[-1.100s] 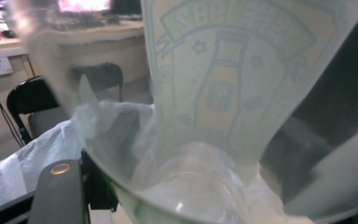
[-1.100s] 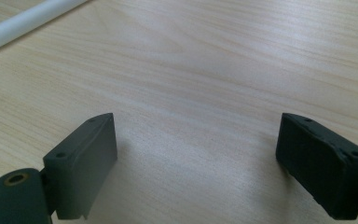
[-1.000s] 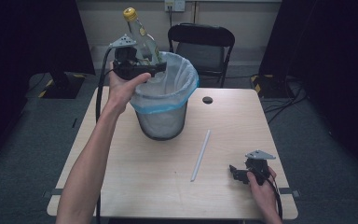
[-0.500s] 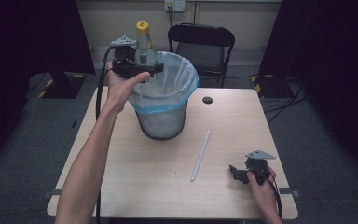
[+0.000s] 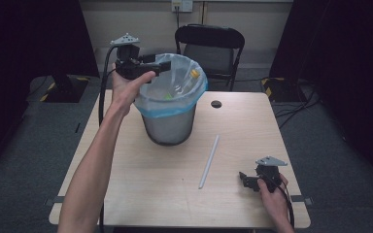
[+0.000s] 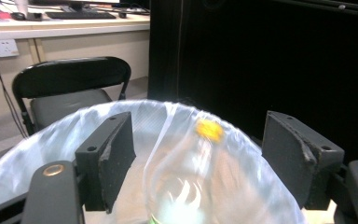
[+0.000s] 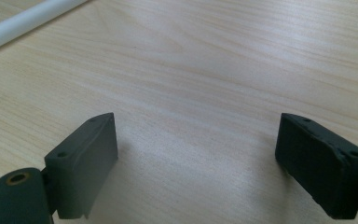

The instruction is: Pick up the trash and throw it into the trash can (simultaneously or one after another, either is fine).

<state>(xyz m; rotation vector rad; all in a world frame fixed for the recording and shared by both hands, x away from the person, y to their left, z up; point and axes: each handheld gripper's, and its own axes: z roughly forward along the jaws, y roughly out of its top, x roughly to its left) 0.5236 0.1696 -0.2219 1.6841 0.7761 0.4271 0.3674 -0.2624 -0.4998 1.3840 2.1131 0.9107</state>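
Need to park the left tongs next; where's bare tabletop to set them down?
Bare wood runs along the near left table edge, between the left forearm and the white tube. Another free patch lies right of the cable hole, behind the right tongs. The lined bin crowds the far left.

The worktop (image 5: 175, 194) was pale wood-grain laminate, smooth and matt. A thin, glossy, translucent plastic liner (image 5: 172, 104) covered the matt grey bin (image 5: 169, 128). The bottle (image 6: 186, 186) looked clear, shiny plastic. The tube (image 5: 209, 161) was smooth white plastic.
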